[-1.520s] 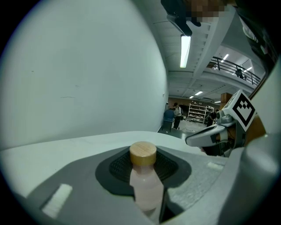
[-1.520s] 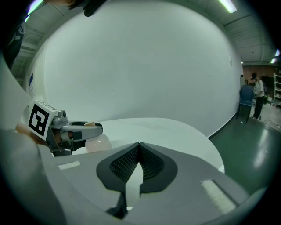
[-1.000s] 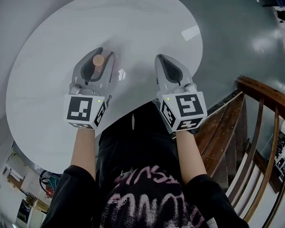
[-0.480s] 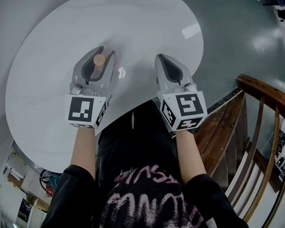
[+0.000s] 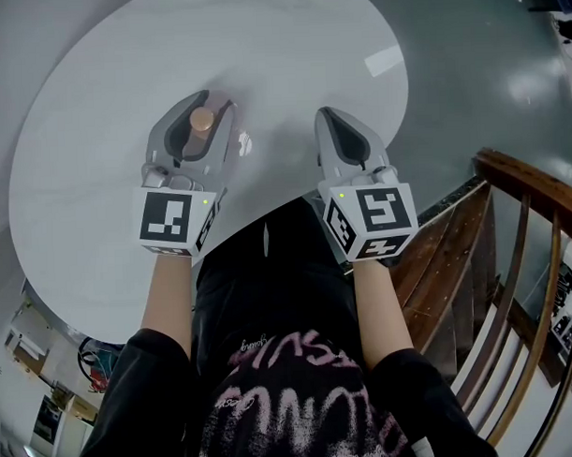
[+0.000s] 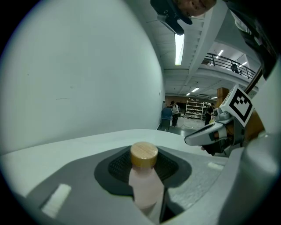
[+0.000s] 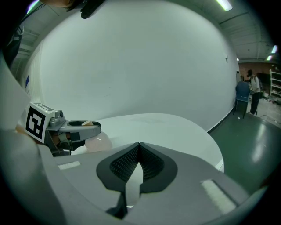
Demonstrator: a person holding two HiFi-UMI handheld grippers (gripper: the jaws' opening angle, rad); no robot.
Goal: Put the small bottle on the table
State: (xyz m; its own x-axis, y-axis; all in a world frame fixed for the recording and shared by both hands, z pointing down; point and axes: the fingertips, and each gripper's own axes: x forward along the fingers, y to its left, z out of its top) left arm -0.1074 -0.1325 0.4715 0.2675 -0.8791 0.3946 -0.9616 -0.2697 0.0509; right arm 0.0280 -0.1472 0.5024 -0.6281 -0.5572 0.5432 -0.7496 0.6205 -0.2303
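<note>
Left gripper [image 5: 198, 112] sits left of centre with its jaws clamped on the small bottle [image 6: 145, 186], wooden cap up, low over the round white table [image 5: 261, 46]. Can't tell if the base touches. Loads of bare tabletop above it and toward the upper left, and the near edge curves just below both grippers. Right gripper [image 7: 138, 149] is beside it, jaws pressed together, nothing in them. Past the table's right edge there's a wooden railing [image 5: 534, 233], lower right.
</note>
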